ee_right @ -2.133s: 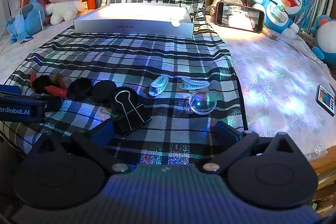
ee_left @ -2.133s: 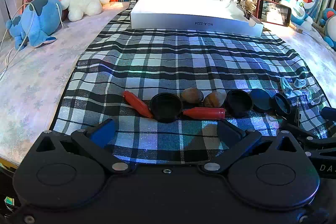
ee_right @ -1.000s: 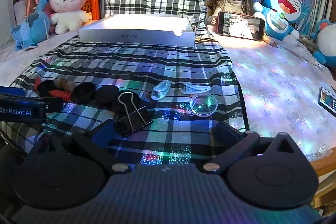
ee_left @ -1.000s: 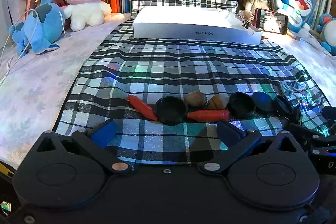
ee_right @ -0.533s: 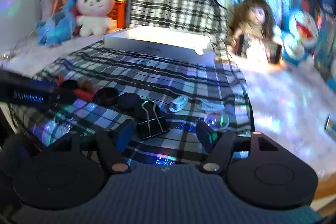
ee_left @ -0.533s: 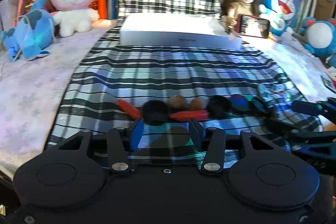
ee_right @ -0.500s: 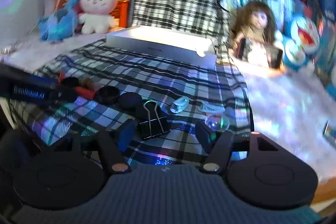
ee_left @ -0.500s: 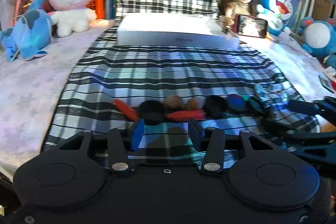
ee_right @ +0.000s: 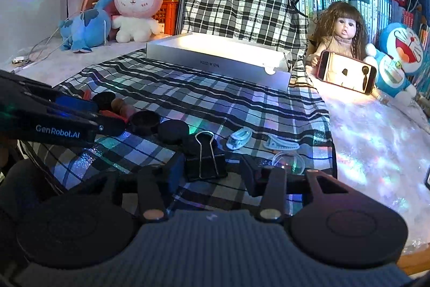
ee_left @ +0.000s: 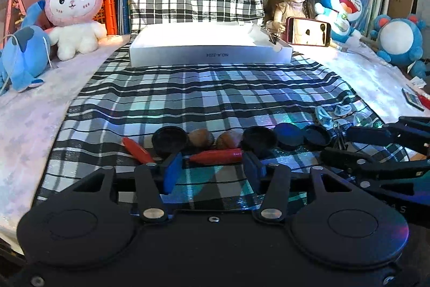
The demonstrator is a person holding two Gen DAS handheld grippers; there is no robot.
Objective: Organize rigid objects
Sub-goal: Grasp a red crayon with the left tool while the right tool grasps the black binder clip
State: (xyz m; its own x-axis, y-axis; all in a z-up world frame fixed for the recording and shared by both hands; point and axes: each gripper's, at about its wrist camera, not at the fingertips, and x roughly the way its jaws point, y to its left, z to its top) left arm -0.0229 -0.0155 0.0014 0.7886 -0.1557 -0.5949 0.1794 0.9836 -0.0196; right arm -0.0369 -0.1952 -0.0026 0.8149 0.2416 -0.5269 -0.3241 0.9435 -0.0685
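A row of small items lies on the plaid cloth (ee_left: 215, 93): two red pieces (ee_left: 215, 156), black lids (ee_left: 169, 139), two brown nuts (ee_left: 201, 137) and a blue lid (ee_left: 289, 133). My left gripper (ee_left: 212, 168) hovers just short of the nearer red piece. Its jaws are opening, the piece lies at the tips, and no pad presses on it. My right gripper (ee_right: 212, 174) is closing around a black binder clip (ee_right: 205, 166). The clip rests on the cloth against the left finger, with a gap to the right finger. A white box (ee_left: 209, 55) stands at the back.
Two pale hair clips (ee_right: 239, 137) and a clear dome (ee_right: 289, 162) lie right of the binder clip. A doll (ee_right: 341, 34) holds a phone (ee_right: 346, 71) beside the box. Plush toys (ee_left: 72, 18) line the back left and right. The left gripper's arm (ee_right: 59, 123) crosses the right view's left side.
Both grippers' jaws have narrowed from wide open. The right fingers now flank the binder clip, the left fingers flank the red piece. Both views have tilted a little. No item on the cloth has moved.
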